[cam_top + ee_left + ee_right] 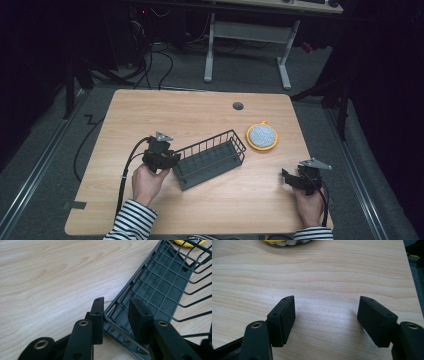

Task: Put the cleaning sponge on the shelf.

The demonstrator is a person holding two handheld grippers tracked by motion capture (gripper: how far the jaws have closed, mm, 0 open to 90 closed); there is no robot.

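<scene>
The left gripper (165,159) is clamping the near-left corner of the wire basket (212,157), which is lying diagonally at frame centre. A yellow-rimmed scrubber (262,136) is sitting just beside the basket's upper-right end. The right gripper (295,179), jaws spread and empty, is resting at lower right near the table (190,107) edge.

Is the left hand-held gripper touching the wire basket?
Touching. In the left gripper view, the left hand-held gripper has one jaw outside and one inside the wire basket, and the outer pad presses against the rim at its corner.
</scene>
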